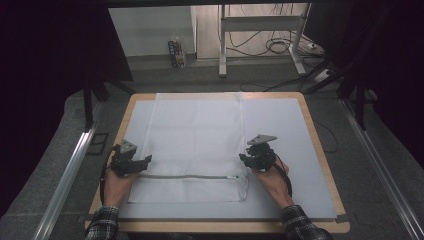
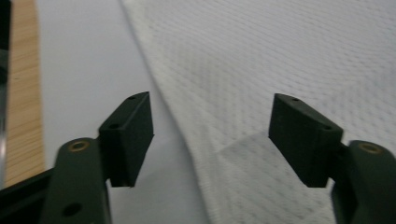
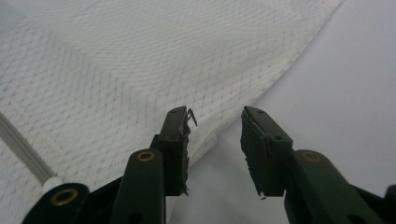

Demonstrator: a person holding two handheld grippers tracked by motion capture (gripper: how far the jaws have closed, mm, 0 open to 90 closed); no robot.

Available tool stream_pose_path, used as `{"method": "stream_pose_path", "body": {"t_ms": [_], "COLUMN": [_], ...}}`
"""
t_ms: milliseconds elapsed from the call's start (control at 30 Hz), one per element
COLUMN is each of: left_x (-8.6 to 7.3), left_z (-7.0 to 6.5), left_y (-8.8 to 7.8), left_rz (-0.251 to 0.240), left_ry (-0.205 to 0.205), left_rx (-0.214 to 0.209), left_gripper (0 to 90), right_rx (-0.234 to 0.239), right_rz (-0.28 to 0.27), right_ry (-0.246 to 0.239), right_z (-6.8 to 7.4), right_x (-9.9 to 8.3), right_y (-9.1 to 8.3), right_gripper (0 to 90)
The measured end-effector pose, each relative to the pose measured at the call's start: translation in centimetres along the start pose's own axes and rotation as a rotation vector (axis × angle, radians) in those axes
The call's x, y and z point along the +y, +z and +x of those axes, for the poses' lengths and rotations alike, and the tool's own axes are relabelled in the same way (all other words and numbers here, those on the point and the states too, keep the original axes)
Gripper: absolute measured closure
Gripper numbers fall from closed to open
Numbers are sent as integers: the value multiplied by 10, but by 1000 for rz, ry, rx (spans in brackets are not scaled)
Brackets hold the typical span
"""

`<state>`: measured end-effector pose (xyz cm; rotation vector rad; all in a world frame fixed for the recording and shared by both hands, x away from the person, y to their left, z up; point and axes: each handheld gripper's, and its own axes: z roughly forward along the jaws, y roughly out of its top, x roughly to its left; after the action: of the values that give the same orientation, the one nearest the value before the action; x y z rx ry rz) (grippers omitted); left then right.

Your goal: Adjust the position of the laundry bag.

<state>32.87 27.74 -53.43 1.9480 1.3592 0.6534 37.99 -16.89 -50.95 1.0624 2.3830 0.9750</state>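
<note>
left claw (image 1: 145, 161): released, astride mesh bag (image 1: 195, 135) left edge | right claw (image 1: 245, 159): released, astride right edge | bag's long axis runs near-far; you flank it

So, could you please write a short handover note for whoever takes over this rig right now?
Left gripper: open, jaws standing astride the left edge of the white mesh laundry bag, pads not pressing on it.
Right gripper: open with a narrower gap, at the bag's right edge, the cloth edge just inside the jaws.
The bag lies flat on the grey mat on the wooden table; its zipper runs across near the person.
Done: both grippers placed at opposite side edges.
Left: probably pinch both edges, then lift or fold the bag.
</note>
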Motion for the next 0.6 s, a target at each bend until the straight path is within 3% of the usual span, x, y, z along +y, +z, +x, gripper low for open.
{"method": "stream_pose_path", "body": {"t_ms": [100, 167, 267, 467, 600], "left_x": [-3, -4, -4, -5, -6], "left_z": [8, 10, 7, 1, 6], "left_y": [-3, -2, 4, 10, 10], "left_rz": [-14, -7, 35, 109, 113], "left_ry": [-49, -59, -70, -50, -115], "left_rx": [-20, -19, -3, -2, -46], "left_gripper": [366, 383, 483, 585, 669], "right_rx": [5, 7, 3, 10, 1], "right_rz": [-3, 3, 28, 61, 69], "right_ry": [4, 7, -7, -47, -71], "right_z": [-1, -1, 0, 4, 8], "right_x": [3, 5, 5, 3, 3], "right_y": [5, 9, 16, 21, 21], "right_gripper": [594, 576, 578, 766, 856]}}
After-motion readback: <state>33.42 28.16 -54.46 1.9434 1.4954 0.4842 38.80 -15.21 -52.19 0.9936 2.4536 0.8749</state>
